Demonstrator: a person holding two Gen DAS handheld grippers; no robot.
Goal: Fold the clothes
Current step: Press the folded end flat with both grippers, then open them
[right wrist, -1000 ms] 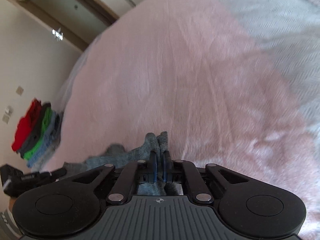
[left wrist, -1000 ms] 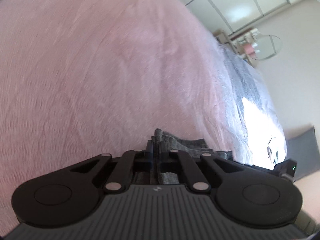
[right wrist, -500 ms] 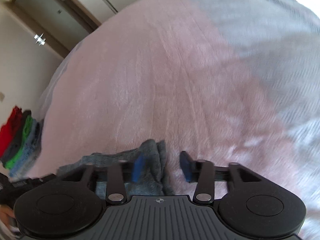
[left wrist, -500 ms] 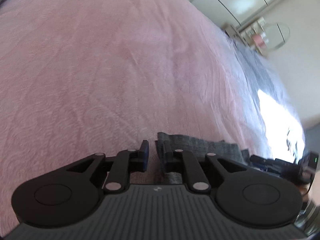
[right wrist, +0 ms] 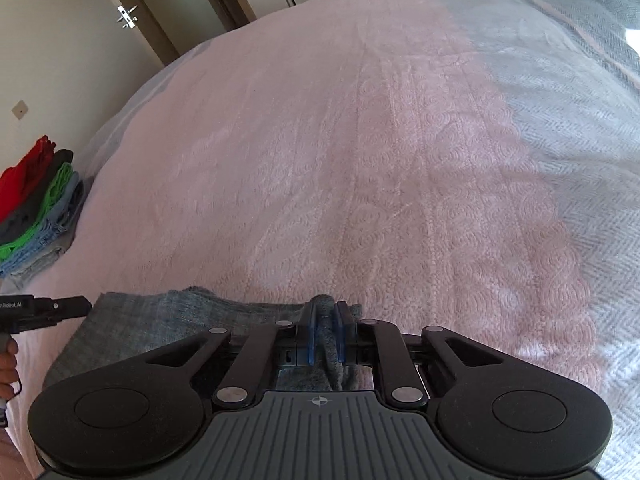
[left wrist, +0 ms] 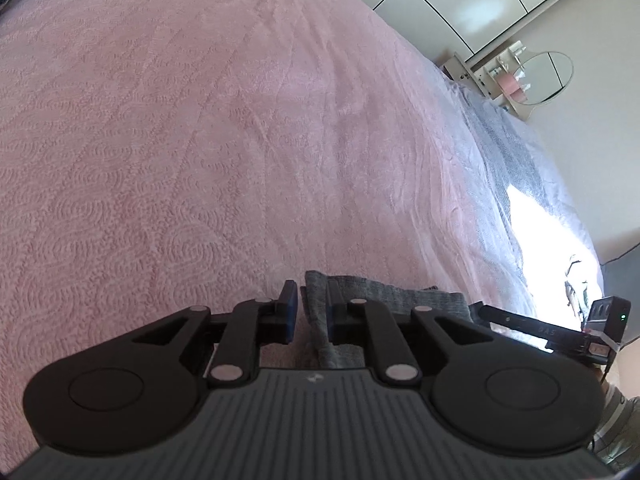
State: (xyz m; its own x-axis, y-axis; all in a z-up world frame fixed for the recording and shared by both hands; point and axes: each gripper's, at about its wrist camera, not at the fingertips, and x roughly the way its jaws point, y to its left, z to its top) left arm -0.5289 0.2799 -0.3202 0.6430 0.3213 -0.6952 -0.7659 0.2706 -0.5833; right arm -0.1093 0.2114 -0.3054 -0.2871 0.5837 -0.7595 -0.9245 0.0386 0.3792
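A grey knitted garment (right wrist: pixel 160 320) lies flat on the pink bedspread (right wrist: pixel 320 140) at the near edge of the bed. My right gripper (right wrist: pixel 324 320) is shut on a bunched corner of it. In the left wrist view the same garment (left wrist: pixel 384 292) lies just in front of my left gripper (left wrist: pixel 308 300). That gripper is open, with a fold of the cloth (left wrist: pixel 316 304) lying in the gap against the right finger. The right gripper's body shows at the right edge of the left wrist view (left wrist: pixel 560 328).
A stack of folded clothes (right wrist: pixel 36 204) in red, dark grey, green and blue sits at the bed's left edge. A grey-white blanket (right wrist: pixel 580 120) covers the right of the bed. A mirror and shelf (left wrist: pixel 532 76) stand by the far wall. A door (right wrist: pixel 160 8) is beyond the bed.
My left gripper has opened and let go of the garment, which now lies on the bed. My right gripper opened half a second ago and has shut again on the garment's corner.
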